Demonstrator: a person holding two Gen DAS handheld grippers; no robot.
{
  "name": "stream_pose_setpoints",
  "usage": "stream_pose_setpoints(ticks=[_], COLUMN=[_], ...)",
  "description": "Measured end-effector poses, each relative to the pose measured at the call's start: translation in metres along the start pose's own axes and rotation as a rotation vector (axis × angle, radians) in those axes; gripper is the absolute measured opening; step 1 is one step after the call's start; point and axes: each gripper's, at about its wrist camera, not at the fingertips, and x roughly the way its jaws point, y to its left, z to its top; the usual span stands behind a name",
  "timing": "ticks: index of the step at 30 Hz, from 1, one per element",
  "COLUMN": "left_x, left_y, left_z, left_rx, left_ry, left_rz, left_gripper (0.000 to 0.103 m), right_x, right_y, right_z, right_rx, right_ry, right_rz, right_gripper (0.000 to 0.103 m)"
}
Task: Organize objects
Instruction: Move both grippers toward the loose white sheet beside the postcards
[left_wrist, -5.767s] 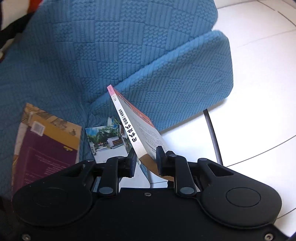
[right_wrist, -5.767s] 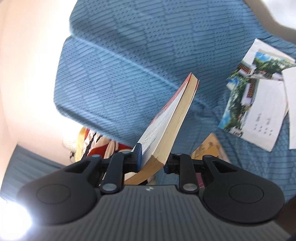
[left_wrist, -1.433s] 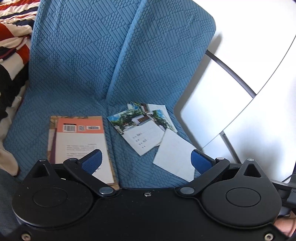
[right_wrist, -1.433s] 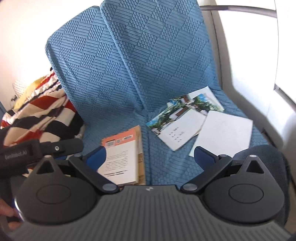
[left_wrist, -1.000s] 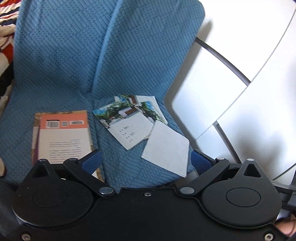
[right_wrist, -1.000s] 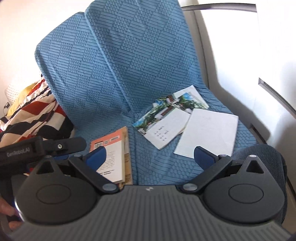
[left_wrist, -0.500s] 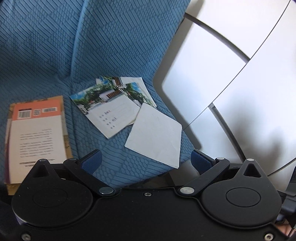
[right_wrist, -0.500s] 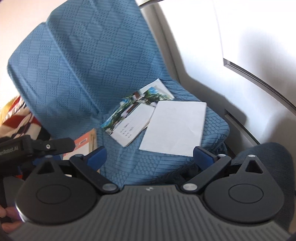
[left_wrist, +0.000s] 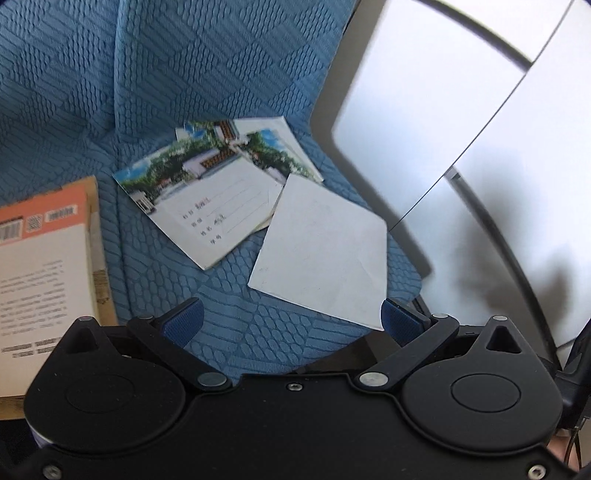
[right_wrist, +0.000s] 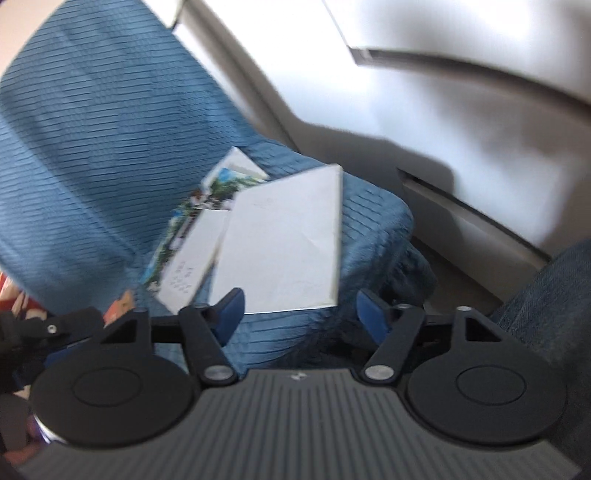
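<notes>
Hovering over the papers on the blue seat

Facing the blue quilted seat (left_wrist: 229, 74), the left claw (left_wrist: 291, 319) has its two blue pads wide apart and holds nothing. Between the pads and a little beyond them lies a plain white sheet (left_wrist: 321, 254), flat on the seat cushion, with one corner reaching close to the right pad. The upper left edge of the sheet covers part of a photo card (left_wrist: 207, 199), which shows trees and a building on its upper part and some handwritten lines on its white lower part. Under this card a second photo card (left_wrist: 273, 147) is partly visible, turned at another angle. At the left of the cards, apart from them, lies a book (left_wrist: 40, 266) with an orange band, a barcode and a white text field; it rests on another brownish book, of which only the edge shows. At the right of the seat stands a pale wall panel (left_wrist: 461, 129) with dark curved lines.

The right claw (right_wrist: 299, 314) is open too, its pads apart and empty, low before the front edge of the cushion. In this blurred view the white sheet (right_wrist: 284, 243) lies just beyond the pads, nearer to the left one, and the photo card (right_wrist: 188, 258) sticks out from under its left side. The seat (right_wrist: 92, 147) rises behind them.
</notes>
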Motion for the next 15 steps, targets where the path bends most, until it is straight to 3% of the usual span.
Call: stream_pose_setpoints(ticks=[4,6,8,15], left_x=[0.029,0.043,0.056,0.096], left_y=[0.004,0.005,0.008,0.018], left_z=[0.003,0.005,0.008,0.019], left_rx=[-0.015,-0.024,-0.040,-0.074], left_ry=[0.026,0.041,0.045,0.074], left_rz=[-0.003,-0.003,-0.010,-0.024], left_gripper=[0.102,0.101,0.100,0.081], right_x=[0.020,0.030,0.039,0.064], right_y=[-0.011,-0.015,-0.020,-0.040], right_z=[0.003,0.005,0.006,0.011], right_rx=[0.033,0.039,0.047,0.131], right_ry=[0.030,0.057,0.073,0.122], right_rz=[0.008,0.005,0.009,0.050], right_gripper=[0.054,0.044,0.043,0.036])
